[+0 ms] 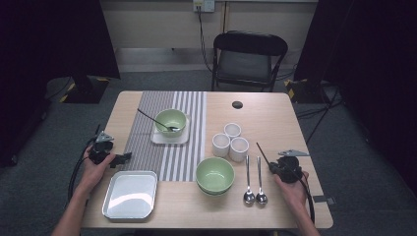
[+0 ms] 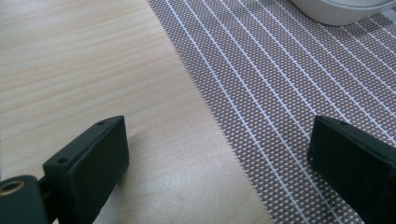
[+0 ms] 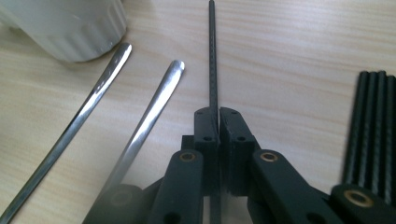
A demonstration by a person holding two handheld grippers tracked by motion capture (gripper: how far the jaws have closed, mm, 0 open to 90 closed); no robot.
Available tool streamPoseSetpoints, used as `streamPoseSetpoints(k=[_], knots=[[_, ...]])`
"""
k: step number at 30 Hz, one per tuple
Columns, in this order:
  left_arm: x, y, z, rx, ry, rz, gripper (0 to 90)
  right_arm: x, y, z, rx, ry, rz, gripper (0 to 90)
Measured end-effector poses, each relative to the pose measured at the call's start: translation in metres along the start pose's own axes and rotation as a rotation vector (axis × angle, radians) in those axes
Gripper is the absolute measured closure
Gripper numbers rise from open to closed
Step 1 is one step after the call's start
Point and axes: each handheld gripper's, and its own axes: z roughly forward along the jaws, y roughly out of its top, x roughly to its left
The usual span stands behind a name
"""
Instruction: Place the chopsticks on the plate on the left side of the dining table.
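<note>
- The right gripper (image 3: 218,122) had its jaws pressed together on a thin black chopstick (image 3: 213,56), which ran straight out from between them above the wooden table (image 3: 289,51).
- In the high view that chopstick (image 1: 262,151) slanted away from the right gripper (image 1: 273,167) toward the table's middle, near the right edge of the table (image 1: 275,113).
- More black chopsticks (image 3: 372,126) lay side by side on the wood at the right of the right gripper view.
- Two metal spoons (image 1: 254,179) lay parallel near the front edge, just left of the right gripper, bowls toward the person; their handles (image 3: 154,107) showed beside the clamped jaws.
- Three white cups (image 1: 229,140) stood clustered at the table's middle, touching or nearly so; one ribbed cup (image 3: 70,28) sat just beyond the spoon handles.
- The left gripper (image 2: 219,154) had its jaws wide apart with nothing between them, over the seam where bare wood met the striped placemat (image 2: 289,79).
- In the high view the left gripper (image 1: 121,158) sat near the left edge, at the placemat's (image 1: 169,147) left border.
- A green bowl (image 1: 215,174) stood near the front edge, left of the spoons.
- A second green bowl (image 1: 171,121) with a dark utensil in it rested on a white square plate (image 1: 158,139) on the placemat, toward the far edge.
- A silver tray (image 1: 130,193) lay at the front left corner.
</note>
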Motion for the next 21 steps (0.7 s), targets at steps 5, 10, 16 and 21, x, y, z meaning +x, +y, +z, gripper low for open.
streamPoseSetpoints(k=[5, 10, 16, 21], knots=[[0.000, 0.000, 0.000, 0.000, 0.000, 0.000, 4.9, -0.002, -0.003, -0.003, 0.000, 0.013, -0.005, 82.1], [0.000, 0.000, 0.000, 0.000, 0.000, 0.000, 4.9, 0.000, -0.010, -0.011, 0.008, 0.011, -0.026, 79.0], [0.000, 0.000, 0.000, 0.004, 0.004, 0.002, 4.8, 0.000, -0.020, -0.022, 0.019, -0.003, -0.036, 85.5], [0.000, 0.000, 0.000, 0.004, 0.004, 0.002, 4.8, -0.001, -0.017, -0.018, 0.010, -0.001, -0.024, 85.7]])
